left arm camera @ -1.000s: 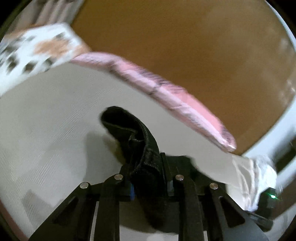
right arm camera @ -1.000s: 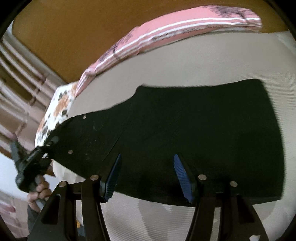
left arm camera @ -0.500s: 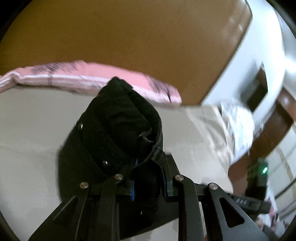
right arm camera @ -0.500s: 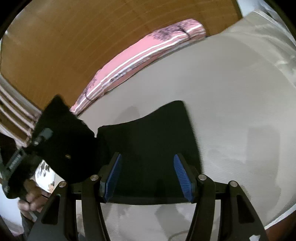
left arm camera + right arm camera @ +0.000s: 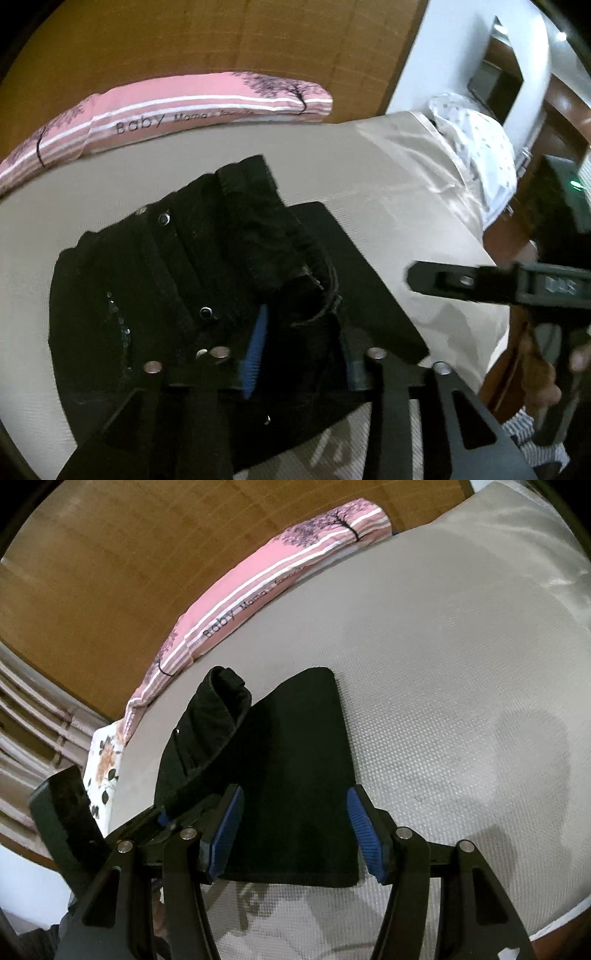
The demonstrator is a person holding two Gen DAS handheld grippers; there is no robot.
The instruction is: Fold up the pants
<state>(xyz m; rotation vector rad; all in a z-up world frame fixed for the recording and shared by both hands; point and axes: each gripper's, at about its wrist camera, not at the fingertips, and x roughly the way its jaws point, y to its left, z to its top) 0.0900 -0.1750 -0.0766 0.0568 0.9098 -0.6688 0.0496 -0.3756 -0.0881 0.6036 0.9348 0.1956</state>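
- Bed: grey mattress fills both views, wood headboard across the top; serves as the folding surface.
- Pillow: pink striped, upper left in the left view, upper middle in the right view, lying along the headboard and clear of the work.
- Pants: black, lower centre of both views, flat on the bed as a rectangle with its long axis running from the lower frame edge up toward the pillow.
- Waistband end, with rivets, is doubled over onto the flat part; it is bunched and stands up as a loop, so the fold looks laid but not flattened.
- Left gripper: bottom centre of its view; jaws have just been opening, denim still between them, blue pad bare on one side. Probably letting the folded end go.
- Right gripper: bottom centre of its view, jaws spread and holding nothing; the flat leg's near end lies under them, likely ready to press or grab next.
- A hand on the right gripper's handle at the right edge of the left view.
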